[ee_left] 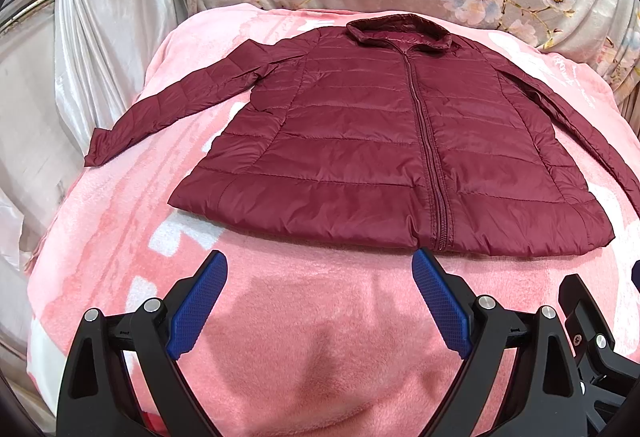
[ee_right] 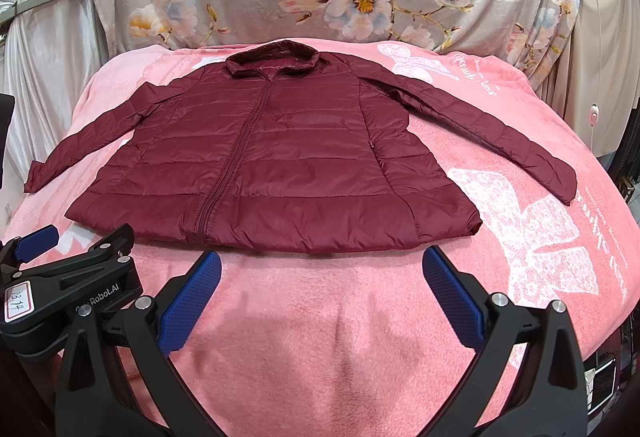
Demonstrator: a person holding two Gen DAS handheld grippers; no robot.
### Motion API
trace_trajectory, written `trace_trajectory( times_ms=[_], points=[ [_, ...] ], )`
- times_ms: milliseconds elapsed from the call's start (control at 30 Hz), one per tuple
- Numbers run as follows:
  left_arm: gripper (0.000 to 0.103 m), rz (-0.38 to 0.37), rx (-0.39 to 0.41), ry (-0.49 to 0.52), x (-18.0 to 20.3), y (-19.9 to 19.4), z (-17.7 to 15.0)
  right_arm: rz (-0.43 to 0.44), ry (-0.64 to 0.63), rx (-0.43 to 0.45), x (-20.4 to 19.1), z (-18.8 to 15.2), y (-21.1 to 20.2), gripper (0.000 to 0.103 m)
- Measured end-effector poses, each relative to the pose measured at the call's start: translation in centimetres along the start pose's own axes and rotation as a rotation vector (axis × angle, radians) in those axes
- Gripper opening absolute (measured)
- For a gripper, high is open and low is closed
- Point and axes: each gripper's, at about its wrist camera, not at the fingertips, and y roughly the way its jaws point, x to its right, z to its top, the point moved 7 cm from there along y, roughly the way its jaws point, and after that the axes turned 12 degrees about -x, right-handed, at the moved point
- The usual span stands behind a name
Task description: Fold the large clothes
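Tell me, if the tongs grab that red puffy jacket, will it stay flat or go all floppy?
Probably floppy: the jacket is thin quilted fabric lying limp on the pink blanket, so its loose sleeve would likely dangle. It looks light for its size, being puffy padding. Its shiny shell might slip between the open tongs.

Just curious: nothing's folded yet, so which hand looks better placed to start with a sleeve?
Probably the right gripper: the jacket's right sleeve lies flat and fully visible on the blanket from it. Both grippers are open, empty, similarly near the hem.

Quilted jacket (ee_left: 360, 141) — faintly glossy synthetic cloth — on a matt, fuzzy fleece blanket (ee_left: 320, 337).
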Motion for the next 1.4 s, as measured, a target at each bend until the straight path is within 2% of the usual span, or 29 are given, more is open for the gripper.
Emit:
trace_trajectory(
  times_ms=[467, 1100, 1233, 1400],
  points=[
    [0.091, -0.001, -0.002, -0.002, -0.4, 0.0, 0.0, 0.0, -0.001, -0.005, -0.2, 0.0, -0.1, 0.098],
    [0.091, 0.007, -0.034, -0.009, -0.4, 1.6, 0.0, 0.012, -0.001, -0.041, 0.1, 0.0, 2.5, 0.098],
    [0.091, 0.019, -0.048, -0.027, -1.1, 2.5, 0.4, 0.043, 0.048, -0.047, 2.2, 0.7, 3.5, 0.098],
    [0.091, 0.047, -0.052, -0.061, -2.4, 3.5, 1.3, 0.038, 0.234, -0.053, 9.5, 2.2, 5.5, 0.098]
  ],
)
